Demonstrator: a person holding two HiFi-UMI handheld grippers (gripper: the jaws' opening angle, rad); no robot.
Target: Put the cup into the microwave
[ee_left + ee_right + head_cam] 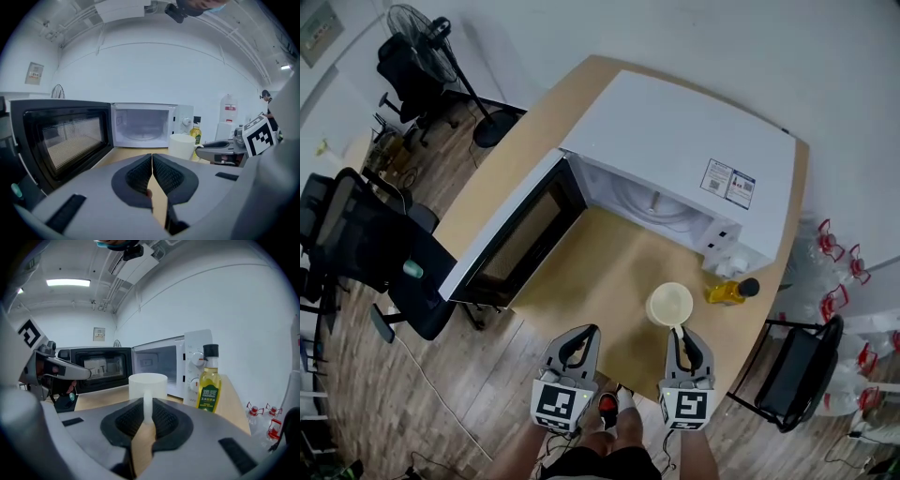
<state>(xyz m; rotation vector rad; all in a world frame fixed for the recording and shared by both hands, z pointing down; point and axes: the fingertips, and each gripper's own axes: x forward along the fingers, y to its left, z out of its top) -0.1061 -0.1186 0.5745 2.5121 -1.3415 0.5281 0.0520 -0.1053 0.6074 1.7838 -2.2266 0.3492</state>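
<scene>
A white cup [669,304] hangs just above the wooden table [609,272], in front of the open white microwave [675,159]. My right gripper [679,332] is shut on the cup's handle [147,404], with the cup [147,385] upright beyond the pads. The left gripper [589,332] is shut and holds nothing, at the table's near edge, left of the cup [182,146]. The microwave cavity [140,126] stands open with its black door [511,239] swung out to the left.
A bottle of yellow oil [731,292] with a black cap stands on the table right of the cup, by the microwave's control panel [199,369]. Black office chairs [384,258] stand left of the table, a folding chair [797,370] at the right.
</scene>
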